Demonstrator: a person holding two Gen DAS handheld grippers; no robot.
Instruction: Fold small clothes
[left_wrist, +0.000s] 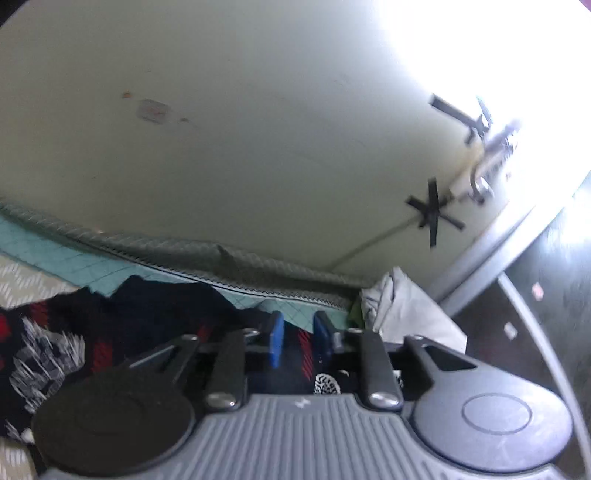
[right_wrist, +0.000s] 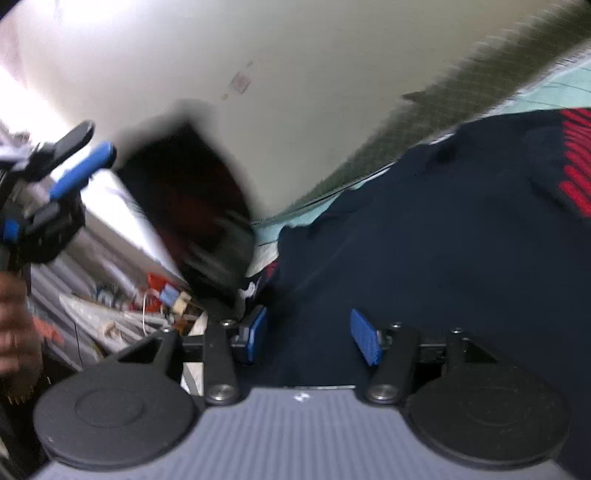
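Dark navy garment (right_wrist: 424, 240) with red stripes and white print lies crumpled on the teal quilted bed (left_wrist: 92, 264), filling the lower left of the left wrist view and the right of the right wrist view. Left tongs (left_wrist: 298, 341) stand narrowly apart, pads clear of cloth. Right tongs (right_wrist: 314, 334) gape wide over the fabric, gripping nothing. White cloth (left_wrist: 402, 310) sits at right. A blurred dark shape beside the wall (right_wrist: 295, 74) is hard to make out.
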